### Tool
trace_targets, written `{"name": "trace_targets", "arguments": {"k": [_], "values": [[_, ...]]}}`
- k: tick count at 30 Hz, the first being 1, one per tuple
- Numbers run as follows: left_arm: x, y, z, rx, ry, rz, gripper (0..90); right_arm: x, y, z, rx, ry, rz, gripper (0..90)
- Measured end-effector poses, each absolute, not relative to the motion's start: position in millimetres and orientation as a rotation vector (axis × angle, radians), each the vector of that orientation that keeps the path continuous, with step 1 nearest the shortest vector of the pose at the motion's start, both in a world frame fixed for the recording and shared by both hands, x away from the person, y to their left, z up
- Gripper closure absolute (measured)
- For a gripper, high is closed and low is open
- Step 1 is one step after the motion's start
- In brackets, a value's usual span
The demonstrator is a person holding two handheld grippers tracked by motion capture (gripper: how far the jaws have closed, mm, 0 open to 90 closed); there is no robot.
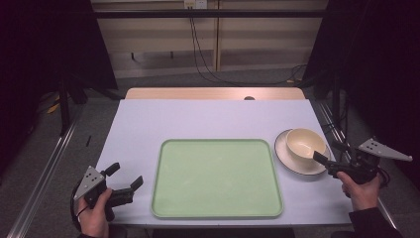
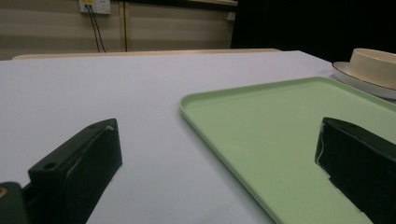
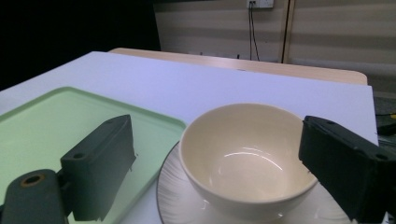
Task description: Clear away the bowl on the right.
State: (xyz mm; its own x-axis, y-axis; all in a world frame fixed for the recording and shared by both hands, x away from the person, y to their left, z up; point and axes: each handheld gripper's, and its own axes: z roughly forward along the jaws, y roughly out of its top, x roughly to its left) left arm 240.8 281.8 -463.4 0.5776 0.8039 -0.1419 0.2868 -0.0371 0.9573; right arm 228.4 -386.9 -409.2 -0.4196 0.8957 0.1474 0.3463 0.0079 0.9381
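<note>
Seen from above, my left tongs (image 1: 124, 177) hover low over the pale counter (image 1: 208, 119) just left of the green tray (image 1: 216, 178), jaws spread apart and holding nothing; along those jaws the left gripper view looks across the tray's near corner, one jaw over bare counter and the other over the tray's edge. The tray itself lies flat at the centre of the counter with nothing on it. Just right of the tray, a cream bowl (image 1: 305, 144) stands upright on a dark-rimmed saucer (image 1: 283, 152), the saucer close beside the tray's right edge but apart from it. My right tongs (image 1: 329, 153) reach in from right of the tray, jaws wide apart and level with the bowl; in the right gripper view the bowl (image 3: 247, 158) sits between the two jaws, neither of which is plainly touching it. By my reading, the work is at its very start: the bowl has not been gripped or lifted, it rests on its saucer (image 3: 187, 196), and the tray awaits anything to be set on it. Closing on the bowl's rim looks to be the step in hand.
</note>
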Motion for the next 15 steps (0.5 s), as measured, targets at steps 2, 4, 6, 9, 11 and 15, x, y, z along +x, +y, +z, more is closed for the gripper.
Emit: {"name": "trace_targets", "arguments": {"k": [2, 4, 6, 9, 11, 15], "values": [[240.8, 281.7, -463.4, 1.607, 0.939, 0.535, 0.5, 231.9, -389.4, -408.6, 1.286, 1.796, 1.405, 10.0], [240.8, 281.7, -463.4, 1.605, 0.939, 0.534, 0.5, 236.0, -392.2, -407.3, 1.278, 1.815, 1.39, 9.9], [240.8, 281.7, -463.3, 1.606, 0.939, 0.534, 0.6, 239.5, -394.5, -404.5, 1.278, 1.811, 1.391, 9.7], [241.0, 281.3, -463.5, 1.603, 0.941, 0.534, 0.5, 244.7, -396.0, -400.7, 1.274, 1.819, 1.379, 9.4], [241.0, 281.3, -463.5, 1.599, 0.942, 0.533, 0.5, 248.7, -397.0, -399.1, 1.281, 1.829, 1.374, 9.4], [240.9, 282.2, -463.0, 1.616, 0.937, 0.538, 0.6, 260.1, -399.2, -397.0, 1.293, 1.869, 1.348, 9.3]]}}
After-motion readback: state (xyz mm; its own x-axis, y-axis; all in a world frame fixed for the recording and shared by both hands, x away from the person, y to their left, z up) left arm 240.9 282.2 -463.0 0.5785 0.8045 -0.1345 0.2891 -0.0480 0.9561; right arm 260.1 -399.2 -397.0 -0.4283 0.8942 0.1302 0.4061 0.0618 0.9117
